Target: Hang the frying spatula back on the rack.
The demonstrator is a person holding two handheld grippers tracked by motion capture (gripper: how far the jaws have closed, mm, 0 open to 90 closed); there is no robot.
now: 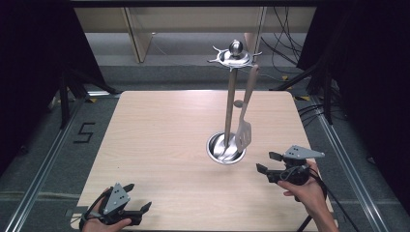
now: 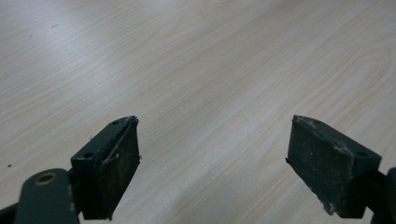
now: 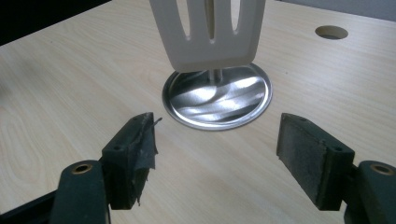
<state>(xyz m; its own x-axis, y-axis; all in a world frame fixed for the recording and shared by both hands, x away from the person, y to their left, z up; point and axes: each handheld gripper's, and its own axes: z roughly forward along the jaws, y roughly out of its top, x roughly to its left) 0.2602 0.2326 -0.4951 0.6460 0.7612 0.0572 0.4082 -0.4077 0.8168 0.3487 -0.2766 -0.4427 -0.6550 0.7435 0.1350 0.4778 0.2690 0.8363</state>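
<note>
**Spatula on the rack, both jaws empty**

Nearest the high camera: left gripper (image 1: 138,197), held low at the counter's near left corner, a hand wrapped round its body. Jaws stand wide apart; its own view has bare pale wood (image 2: 201,70) between the pads, nothing held or touched.

Right gripper (image 1: 269,162) sits near the counter's (image 1: 159,145) right edge, just beside the rack's base, its jaws pointing toward it. Jaws spread wide here too. From its own view the two pads (image 3: 135,158) frame the shiny round base (image 3: 217,100), with open wood in between; no contact with base or spatula.

Task thing: a slotted spatula (image 1: 244,130), pale blade down, hanging from the hook crown (image 1: 234,55) at the top of the utensil rack (image 1: 230,101). Rack stands right of the counter's middle. Blade tip hovers just over the base dish, near the centre pole; I cannot tell whether blade and pole touch. In the right gripper view the blade (image 3: 210,32) hangs directly ahead and above the jaw line.

Progress, as I judge it: nothing is grasped at this point. Either the spatula is about to be taken off its hook or it is freshly hung; the pictures do not settle which. If removal is the job, all of it remains: close on the blade or handle, lift clear of the hook, set down.
</note>
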